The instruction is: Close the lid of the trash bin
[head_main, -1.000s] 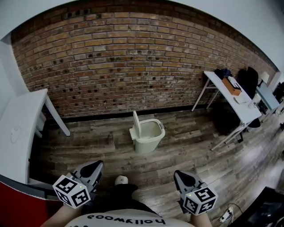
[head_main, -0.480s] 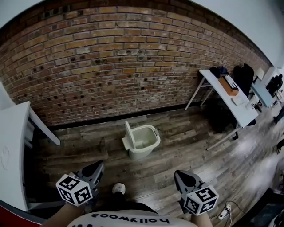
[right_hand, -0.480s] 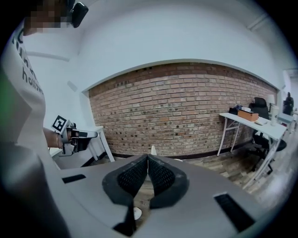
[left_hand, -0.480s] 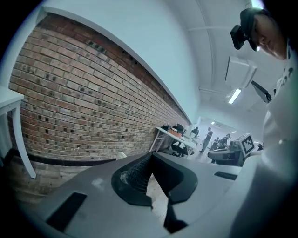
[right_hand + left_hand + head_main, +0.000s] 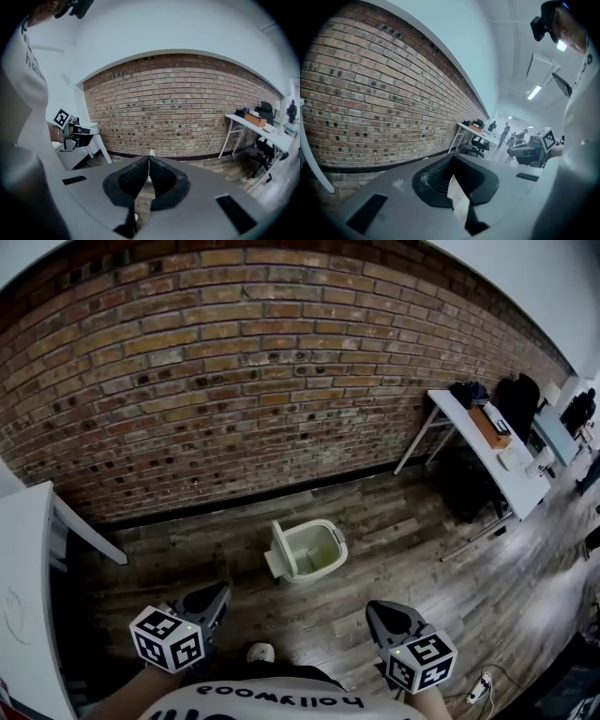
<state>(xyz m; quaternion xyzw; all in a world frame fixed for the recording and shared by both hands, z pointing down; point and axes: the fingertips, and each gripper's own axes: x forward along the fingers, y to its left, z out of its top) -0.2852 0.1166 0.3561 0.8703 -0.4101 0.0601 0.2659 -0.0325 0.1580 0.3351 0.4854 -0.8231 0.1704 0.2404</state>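
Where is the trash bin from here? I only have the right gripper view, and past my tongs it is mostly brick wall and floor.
Observer: In the head view the trash bin stands on the wood floor straight ahead of the person, just short of the brick wall.
Operator: Is its lid up or down?
Observer: Up. The lid stands upright at the bin's left edge, so the bin is open.
Operator: And the left gripper's tongs?
Observer: The left gripper view shows them together with nothing between them. In the head view the left gripper is close to the person and well apart from the bin.
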